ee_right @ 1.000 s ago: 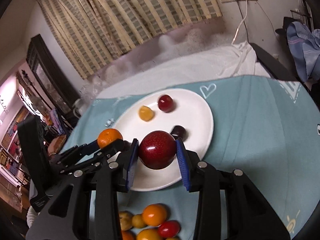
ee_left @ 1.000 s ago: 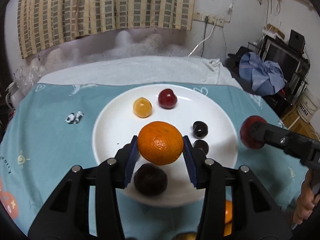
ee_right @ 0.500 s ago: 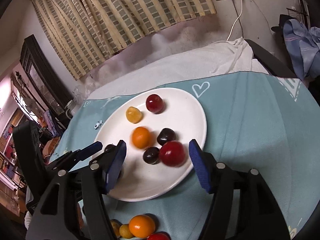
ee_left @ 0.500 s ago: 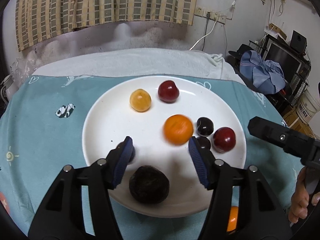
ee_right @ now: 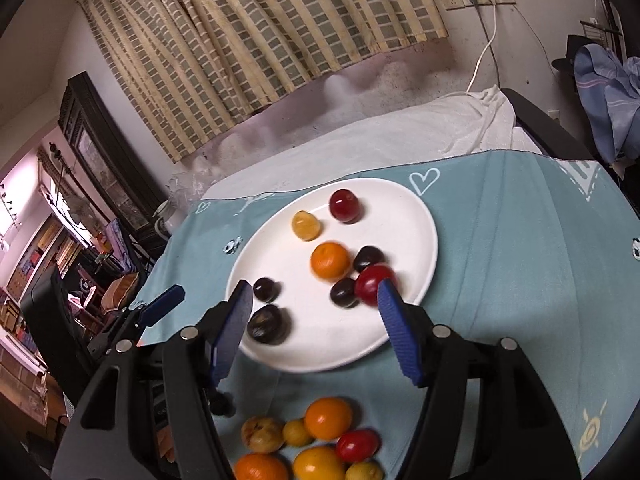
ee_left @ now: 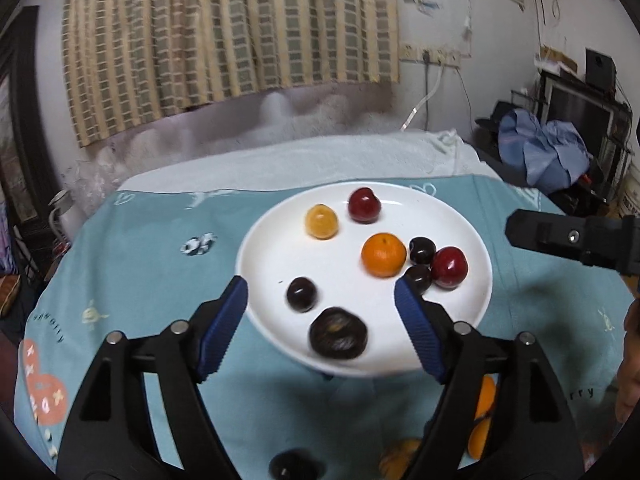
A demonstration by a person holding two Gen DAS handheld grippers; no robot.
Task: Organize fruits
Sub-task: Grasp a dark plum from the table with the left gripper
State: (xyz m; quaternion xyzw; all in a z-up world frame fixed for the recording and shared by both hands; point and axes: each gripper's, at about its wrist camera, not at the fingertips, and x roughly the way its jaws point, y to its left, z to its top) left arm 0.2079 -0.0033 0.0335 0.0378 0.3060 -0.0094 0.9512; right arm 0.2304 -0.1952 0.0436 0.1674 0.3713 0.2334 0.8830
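The teal tablecloth [ee_left: 152, 264] with little cartoon prints covers the table, a white towel [ee_right: 400, 136] sits at its far end under a striped curtain [ee_left: 224, 40], and there's blue clothing [ee_left: 548, 152] heaped off to the right. The white plate [ee_left: 272, 240] holds an orange [ee_left: 382, 255], two red plums [ee_left: 449, 267], a yellow one and some dark ones, all out ahead of the left gripper [ee_left: 321, 300], which is spread wide with nothing in it. The right gripper [ee_right: 315, 306] is also wide apart and empty, hanging over the plate's near edge, with a loose pile of fruit [ee_right: 316, 440] on the cloth below it.
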